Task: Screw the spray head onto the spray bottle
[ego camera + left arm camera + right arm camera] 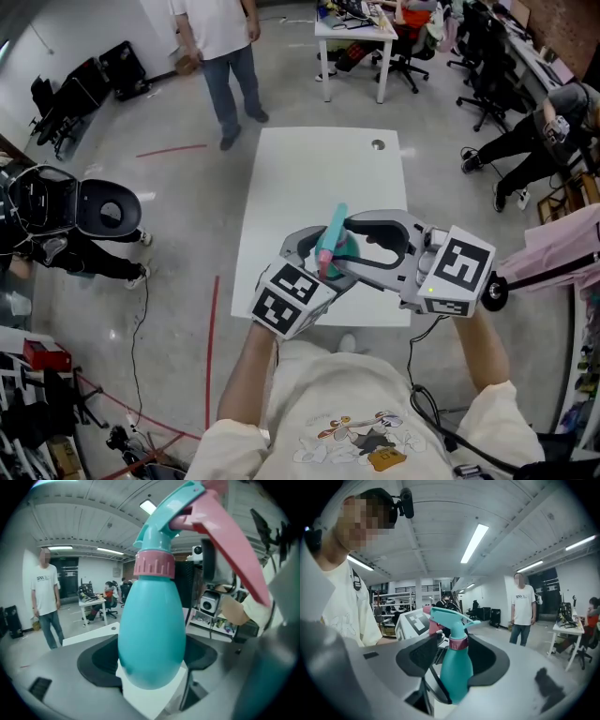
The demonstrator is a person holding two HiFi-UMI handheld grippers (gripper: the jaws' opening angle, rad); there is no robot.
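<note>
A teal spray bottle [334, 228] with a pink collar [154, 564] and a teal spray head with a pink trigger [220, 531] is held in the air over the near edge of the white table [319, 178]. My left gripper [319, 253] is shut on the bottle's round body [152, 634], and the head sits on the neck. My right gripper [352, 249] comes in from the right. Its jaws stand open around the bottle [454, 667], with a gap showing at the left pad. The spray head [447, 618] rises above those jaws, and the left gripper's marker cube [412, 623] is behind it.
A person [220, 56] stands on the floor beyond the table's far left corner. A desk [356, 33] and office chairs [487, 75] are at the back right, where another person [544, 131] sits. Black gear [56, 202] lies at the left.
</note>
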